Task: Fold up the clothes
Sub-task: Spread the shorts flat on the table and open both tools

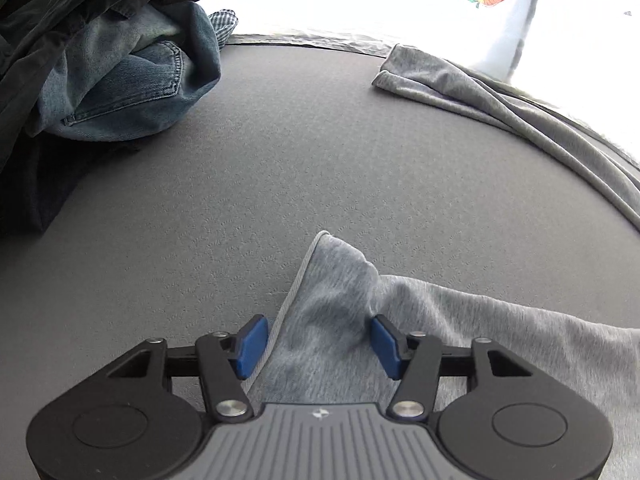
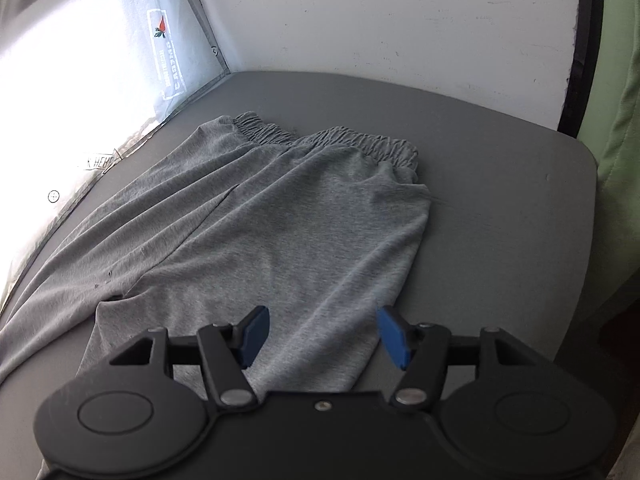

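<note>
Both tongs stand open. The left tongs [image 1: 318, 344] straddle the hem of one leg of the grey sweatpants [image 2: 280, 216], which lie flat on the desk [image 2: 500, 200]; the right tongs [image 2: 324, 336] hover over the other leg. Close on the hem first, and pinch both layers together. Further off lies a pile of jeans [image 1: 132, 76].

The grey pants [image 2: 280, 216] are soft matt heathered jersey cloth. The table [image 1: 260, 168] wears a matt, finely embossed grey cover. At ten o'clock in the left view lies faded, stitched denim [image 1: 132, 80]. Gripper pads [image 1: 251, 346] look smooth blue plastic on matt black arms with metal rivets.
</note>
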`<state>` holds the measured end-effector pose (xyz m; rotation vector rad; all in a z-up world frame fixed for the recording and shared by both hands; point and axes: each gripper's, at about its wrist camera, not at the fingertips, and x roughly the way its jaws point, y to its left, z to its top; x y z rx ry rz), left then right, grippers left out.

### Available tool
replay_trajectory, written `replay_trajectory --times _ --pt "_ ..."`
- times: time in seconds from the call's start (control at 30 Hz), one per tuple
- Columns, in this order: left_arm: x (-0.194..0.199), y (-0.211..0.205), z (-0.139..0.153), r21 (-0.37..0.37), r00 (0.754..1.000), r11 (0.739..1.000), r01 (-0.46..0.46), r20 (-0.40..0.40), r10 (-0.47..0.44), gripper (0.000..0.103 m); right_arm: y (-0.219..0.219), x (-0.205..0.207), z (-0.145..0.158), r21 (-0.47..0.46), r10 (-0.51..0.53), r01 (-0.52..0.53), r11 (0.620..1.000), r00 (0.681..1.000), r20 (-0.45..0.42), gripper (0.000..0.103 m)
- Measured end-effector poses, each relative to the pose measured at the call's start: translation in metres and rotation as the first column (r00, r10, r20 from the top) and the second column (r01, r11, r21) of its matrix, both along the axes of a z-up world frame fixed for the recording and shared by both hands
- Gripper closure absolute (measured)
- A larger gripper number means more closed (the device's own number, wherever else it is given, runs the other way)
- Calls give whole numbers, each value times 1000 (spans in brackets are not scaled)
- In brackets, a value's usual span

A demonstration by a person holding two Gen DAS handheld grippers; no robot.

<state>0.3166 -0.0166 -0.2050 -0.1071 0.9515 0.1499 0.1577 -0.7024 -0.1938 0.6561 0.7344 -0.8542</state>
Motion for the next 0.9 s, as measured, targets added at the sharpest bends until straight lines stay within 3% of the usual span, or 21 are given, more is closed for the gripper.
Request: replay_trajectory --times 0.03,0.33,0.43,0.57,0.67,0.77,0.9 --pt "0 5 1 -21 1000 1000 -1 4 1 98 6 -2 1 -1 -6 6 1000 1000 -3 42" --pt "10 38 3 -65 998 996 -65 11 66 97 34 4 3 -16 49 -50 999 998 -37 42" --pt "7 34 8 -63 997 995 -71 15 72 92 31 13 1 -10 94 -94 995 995 -39 42" --pt "-8 17 27 -61 993 993 -102 54 105 70 12 29 -1 2 140 -140 990 990 -21 42" --pt "-21 0 40 -83 987 987 -139 65 145 59 -11 51 -1 -1 183 -183 983 983 -9 42" --pt "-35 -26 48 -114 983 979 -170 52 176 53 -39 74 1 -13 225 -225 974 974 7 42" --pt "-42 -76 41 -95 983 979 -180 7 182 46 -76 105 0 -35 261 -261 965 965 12 42"
